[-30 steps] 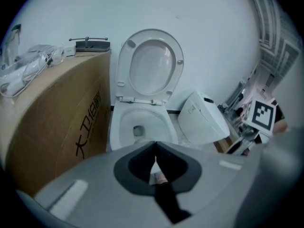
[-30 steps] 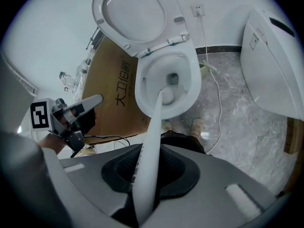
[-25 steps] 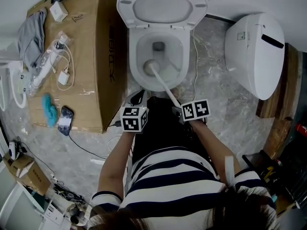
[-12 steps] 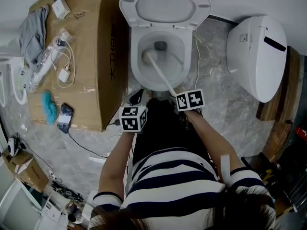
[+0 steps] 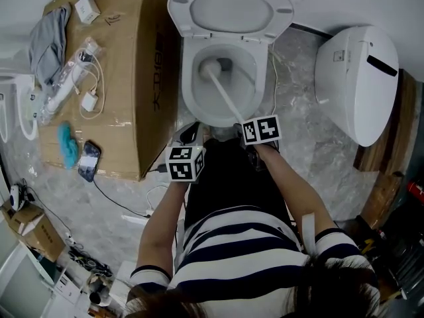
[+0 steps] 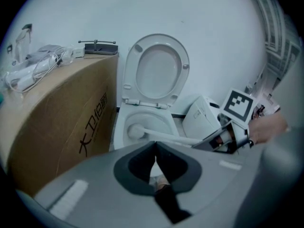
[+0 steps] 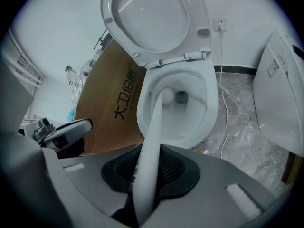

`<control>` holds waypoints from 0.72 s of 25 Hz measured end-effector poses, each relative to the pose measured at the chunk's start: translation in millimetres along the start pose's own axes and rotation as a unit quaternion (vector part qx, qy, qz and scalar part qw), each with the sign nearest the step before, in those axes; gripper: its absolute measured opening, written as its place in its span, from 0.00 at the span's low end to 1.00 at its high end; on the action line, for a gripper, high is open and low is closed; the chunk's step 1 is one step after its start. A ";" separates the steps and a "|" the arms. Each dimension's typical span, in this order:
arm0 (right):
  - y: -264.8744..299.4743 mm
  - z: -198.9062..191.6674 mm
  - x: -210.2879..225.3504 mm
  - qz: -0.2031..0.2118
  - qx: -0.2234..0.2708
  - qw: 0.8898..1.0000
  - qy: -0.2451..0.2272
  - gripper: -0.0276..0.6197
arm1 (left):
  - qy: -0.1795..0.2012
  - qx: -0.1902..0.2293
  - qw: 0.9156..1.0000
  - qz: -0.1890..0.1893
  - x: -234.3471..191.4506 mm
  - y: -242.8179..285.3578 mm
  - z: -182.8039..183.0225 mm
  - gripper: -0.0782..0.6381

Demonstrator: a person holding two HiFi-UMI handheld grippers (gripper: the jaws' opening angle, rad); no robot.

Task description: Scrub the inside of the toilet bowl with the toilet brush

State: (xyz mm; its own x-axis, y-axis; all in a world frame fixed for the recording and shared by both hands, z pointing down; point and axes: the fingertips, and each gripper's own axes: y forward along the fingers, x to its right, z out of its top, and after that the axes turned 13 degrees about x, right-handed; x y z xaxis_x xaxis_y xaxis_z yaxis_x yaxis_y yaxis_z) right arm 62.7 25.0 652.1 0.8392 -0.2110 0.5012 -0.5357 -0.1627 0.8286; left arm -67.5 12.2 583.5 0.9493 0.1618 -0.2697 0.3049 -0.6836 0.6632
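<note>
Two sets of jaws differ: our right gripper's (image 7: 145, 175) are clamped on the toilet brush's (image 7: 154, 127) white handle, while our left gripper's (image 6: 155, 167) are pressed together on nothing, short of the toilet bowl's (image 5: 260, 93) front rim. The brush head rests inside the bowl, beside the drain. We judge it light and stiff, its smooth handle apt to twist, so a grip near the end suits. Beside the bowl, a cardboard box (image 7: 111, 113) bears print starting "大卫".

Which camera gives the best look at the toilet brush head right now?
The head view: it looks straight down into the toilet bowl, showing the brush head beside the drain. The right gripper view shows it foreshortened past the handle; the left gripper view shows it side-on, low in the bowl.
</note>
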 end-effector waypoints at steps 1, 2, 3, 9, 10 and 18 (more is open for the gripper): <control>-0.4 2.1 1.2 -0.001 0.002 1.000 -0.001 0.17 | 0.000 0.001 1.000 0.001 0.4 0.4 0.3 0.11; -1.5 3.9 1.9 -0.002 0.003 1.000 -0.002 0.17 | -0.001 0.002 1.000 0.002 0.5 0.7 0.4 0.11; -3.2 5.3 2.1 -0.001 0.005 1.000 -0.005 0.17 | -0.001 0.002 1.000 0.003 0.3 1.0 0.4 0.11; -16.8 12.2 -0.1 0.011 0.016 0.999 -0.040 0.17 | -0.014 0.008 1.000 0.009 -2.1 3.5 4.7 0.11; -18.4 14.2 0.1 0.012 0.018 0.999 -0.046 0.17 | -0.016 0.010 1.000 0.010 -2.2 4.1 6.8 0.11; -18.7 33.1 3.3 0.004 0.022 0.997 -0.067 0.17 | -0.015 0.017 1.000 0.010 -2.4 9.0 17.7 0.11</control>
State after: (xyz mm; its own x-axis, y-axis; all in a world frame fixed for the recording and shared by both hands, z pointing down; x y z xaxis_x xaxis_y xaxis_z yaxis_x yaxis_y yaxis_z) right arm 72.3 -4.6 630.0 0.8161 -0.3399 0.4673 -0.5485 -0.2012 0.8116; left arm -68.4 -7.0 577.8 0.9519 0.1269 -0.2789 0.2835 -0.7106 0.6440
